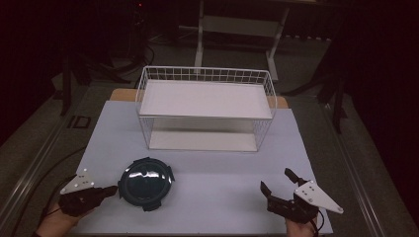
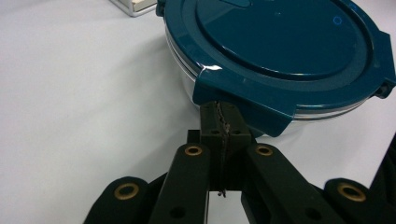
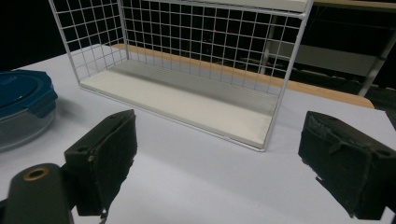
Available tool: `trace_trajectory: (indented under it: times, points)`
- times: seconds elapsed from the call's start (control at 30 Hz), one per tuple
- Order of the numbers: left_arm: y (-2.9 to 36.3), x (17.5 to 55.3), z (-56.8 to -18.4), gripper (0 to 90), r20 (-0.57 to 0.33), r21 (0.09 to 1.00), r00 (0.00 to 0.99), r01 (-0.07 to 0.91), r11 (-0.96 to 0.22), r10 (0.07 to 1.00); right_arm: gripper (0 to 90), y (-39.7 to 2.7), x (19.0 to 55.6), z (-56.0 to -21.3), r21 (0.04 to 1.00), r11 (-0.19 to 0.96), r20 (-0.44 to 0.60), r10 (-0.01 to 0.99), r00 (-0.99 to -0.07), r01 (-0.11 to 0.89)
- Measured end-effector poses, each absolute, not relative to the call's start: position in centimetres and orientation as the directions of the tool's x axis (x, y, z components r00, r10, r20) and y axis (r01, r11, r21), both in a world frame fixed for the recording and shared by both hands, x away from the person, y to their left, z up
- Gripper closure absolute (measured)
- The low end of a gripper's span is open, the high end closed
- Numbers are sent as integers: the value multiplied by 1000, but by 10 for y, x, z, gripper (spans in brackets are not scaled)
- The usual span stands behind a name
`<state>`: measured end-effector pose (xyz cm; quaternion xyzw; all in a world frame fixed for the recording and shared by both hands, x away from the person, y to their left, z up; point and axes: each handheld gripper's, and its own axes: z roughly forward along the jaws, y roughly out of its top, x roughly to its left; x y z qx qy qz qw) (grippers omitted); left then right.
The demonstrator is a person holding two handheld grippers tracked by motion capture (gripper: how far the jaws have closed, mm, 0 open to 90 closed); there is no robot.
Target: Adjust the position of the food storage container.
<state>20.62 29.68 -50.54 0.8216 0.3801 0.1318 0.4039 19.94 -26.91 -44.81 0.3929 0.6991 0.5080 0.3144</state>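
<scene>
High view shows a round container (image 1: 146,183) with a dark blue lid lying on the white desk (image 1: 222,163), at the front left and well apart from the white wire rack (image 1: 205,106) that stands further back in the middle. The left gripper (image 1: 109,190) lies low and level at the container's left edge. In the left gripper view its fingers (image 2: 215,122) are pressed together under one of the lid's corner latches (image 2: 243,100). I think they pinch the lower lip of that latch, but the contact place is hidden by the latch itself, so it may be that they only touch it from below. Such a low, sideways grip makes sense if the purpose is to pull the latch outward and free the lid, more than to lift the whole container. The container rests flat on the desk, and its clear wall shows under the lid.

The right gripper (image 1: 277,183) is at the front right of the desk, far from the container. Its fingers (image 3: 105,154) stand wide apart with nothing between them, and they point toward the rack's lower shelf (image 3: 187,105). It seems to wait there so as not to disturb the other hand.
</scene>
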Motion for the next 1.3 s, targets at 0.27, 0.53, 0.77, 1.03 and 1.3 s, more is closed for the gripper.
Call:
trace_trajectory:
  times: [0.27,0.53,0.77,1.03,1.3]
  points:
    - [282,220,-504,897,-85,756,690,514,-404,719,114,-269,199,-448,957,175,-39,868,-496,230]
    - [265,235,-504,897,-99,761,710,505,-407,697,114,-268,200,-449,956,179,-39,864,-503,234]
    - [253,243,-502,897,-95,766,723,492,-414,684,114,-267,200,-449,954,179,-34,860,-509,240]
    - [250,245,-503,896,-67,733,727,501,-460,684,114,-269,200,-449,955,174,-29,862,-506,241]
    - [248,245,-503,897,-81,727,717,517,-451,692,114,-268,200,-450,955,175,-29,859,-511,240]
